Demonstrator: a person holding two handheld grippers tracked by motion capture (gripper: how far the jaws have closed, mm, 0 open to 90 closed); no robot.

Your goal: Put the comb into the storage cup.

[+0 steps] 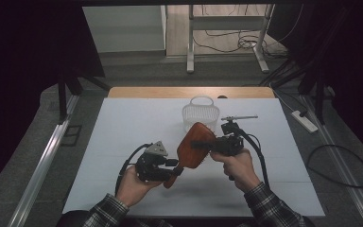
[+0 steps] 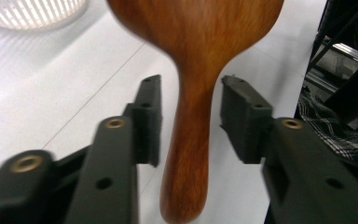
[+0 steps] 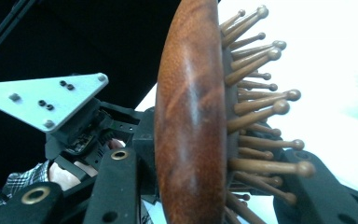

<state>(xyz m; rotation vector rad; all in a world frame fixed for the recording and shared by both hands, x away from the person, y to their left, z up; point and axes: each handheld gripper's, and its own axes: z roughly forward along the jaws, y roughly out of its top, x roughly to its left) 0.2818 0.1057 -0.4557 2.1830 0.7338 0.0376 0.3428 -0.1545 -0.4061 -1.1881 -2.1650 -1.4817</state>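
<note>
White table (image 1: 123,142): your right gripper (image 1: 213,145) clamps the brush (image 1: 194,145); left gripper (image 1: 174,166), open around the handle, retreats toward 7 o'clock.

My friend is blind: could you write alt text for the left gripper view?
A wooden hairbrush handle hangs between the left tool's two black jaws, with gaps on both sides. Below lies a white table, with a white slatted basket at the top left.

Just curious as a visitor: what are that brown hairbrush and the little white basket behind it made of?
The hairbrush looks like polished wood: reddish grain, a glossy sheen, and round-tipped wooden pins. The basket seems to be white plastic, judging by its thin slatted walls and moulded handle.
</note>
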